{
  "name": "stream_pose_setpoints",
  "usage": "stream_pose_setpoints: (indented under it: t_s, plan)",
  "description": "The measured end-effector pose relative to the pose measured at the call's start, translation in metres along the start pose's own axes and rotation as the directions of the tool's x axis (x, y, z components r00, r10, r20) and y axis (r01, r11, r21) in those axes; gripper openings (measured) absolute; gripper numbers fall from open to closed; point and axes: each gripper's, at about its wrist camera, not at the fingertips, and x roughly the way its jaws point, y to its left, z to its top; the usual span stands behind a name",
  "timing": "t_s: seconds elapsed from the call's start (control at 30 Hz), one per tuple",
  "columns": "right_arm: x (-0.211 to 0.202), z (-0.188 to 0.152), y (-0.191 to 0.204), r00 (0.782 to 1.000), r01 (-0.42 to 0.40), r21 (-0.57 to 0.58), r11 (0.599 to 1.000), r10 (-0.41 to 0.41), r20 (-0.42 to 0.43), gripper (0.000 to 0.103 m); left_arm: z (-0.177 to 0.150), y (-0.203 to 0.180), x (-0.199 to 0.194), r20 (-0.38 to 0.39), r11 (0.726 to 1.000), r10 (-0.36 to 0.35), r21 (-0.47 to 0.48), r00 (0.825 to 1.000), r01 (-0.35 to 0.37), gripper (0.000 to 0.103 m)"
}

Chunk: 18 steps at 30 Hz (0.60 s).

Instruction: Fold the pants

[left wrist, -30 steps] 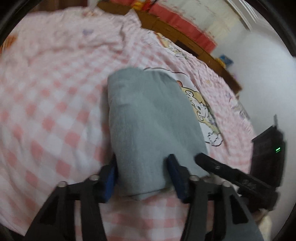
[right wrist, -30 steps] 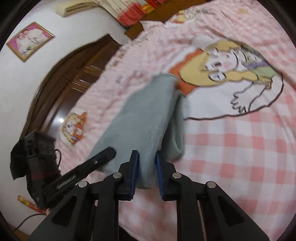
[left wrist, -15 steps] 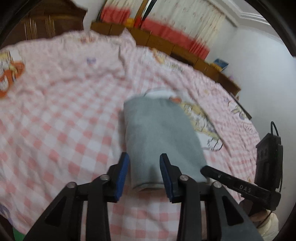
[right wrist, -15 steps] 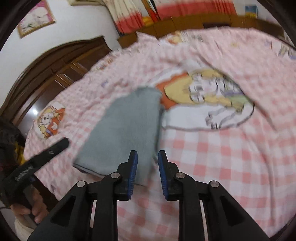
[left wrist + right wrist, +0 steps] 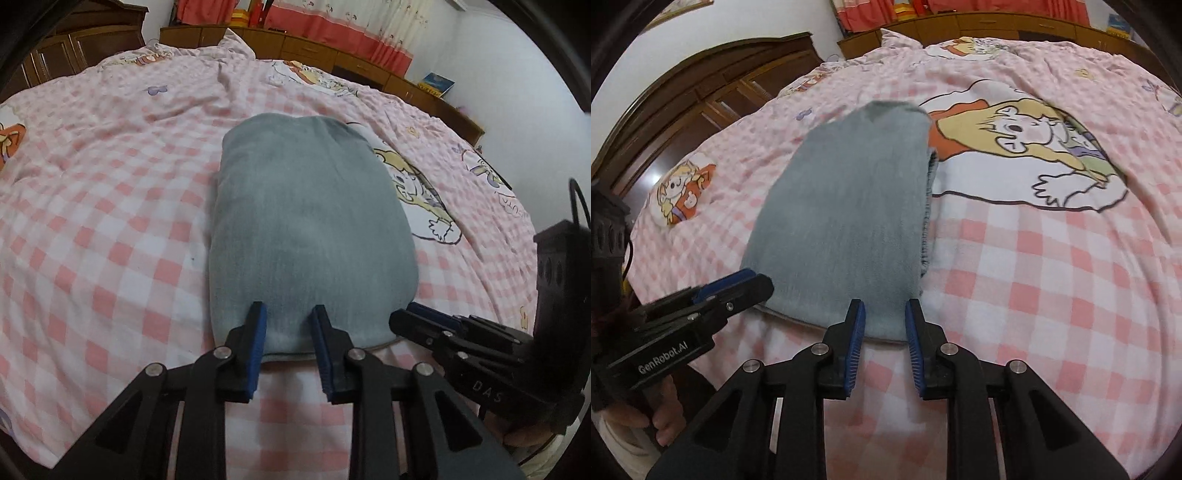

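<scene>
The grey pants (image 5: 306, 229) lie folded into a compact rectangle on the pink checked bedspread (image 5: 103, 229). They also show in the right wrist view (image 5: 849, 214), with stacked layer edges along their right side. My left gripper (image 5: 288, 314) is open, its blue pads at the near edge of the bundle, nothing clamped. My right gripper (image 5: 884, 308) is open at the bundle's near right corner. The right gripper shows in the left wrist view (image 5: 424, 317). The left gripper shows in the right wrist view (image 5: 738, 284).
A cartoon girl print (image 5: 1027, 136) lies right of the pants. Dark wooden wardrobes (image 5: 683, 99) stand at the left. A low wooden cabinet (image 5: 332, 55) with red and white curtains (image 5: 351, 22) runs behind the bed. The bed's near edge is just below the grippers.
The right gripper has let go of the pants and opened. Both grippers drew back, then returned to the near edge of the bundle, which now lies flat.
</scene>
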Motion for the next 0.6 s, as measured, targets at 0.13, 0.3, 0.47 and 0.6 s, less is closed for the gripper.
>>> stream_pose_setpoints:
  t_s: [0.13, 0.3, 0.47, 0.6]
  plan:
    - [-0.010, -0.006, 0.002, 1.000, 0.015, 0.017, 1.000, -0.015, -0.010, 0.035, -0.003, -0.005, -0.010, 0.004, 1.000, 0.024, 0.000, 1.000, -0.024, 0.030]
    - [-0.017, -0.017, 0.008, 0.998, 0.069, 0.002, 0.998, -0.069, -0.013, 0.041, -0.016, -0.013, -0.028, -0.001, 1.000, 0.029, -0.004, 1.000, -0.029, 0.056]
    - [-0.019, -0.029, 0.012, 0.987, 0.159, -0.028, 0.987, -0.159, -0.019, 0.046, -0.031, -0.013, -0.029, -0.019, 0.997, 0.081, -0.018, 0.997, -0.082, 0.067]
    - [-0.014, -0.031, 0.011, 0.984, 0.178, -0.042, 0.983, -0.179, -0.023, 0.046, -0.038, -0.005, -0.020, -0.052, 0.993, 0.099, -0.062, 0.994, -0.102, 0.067]
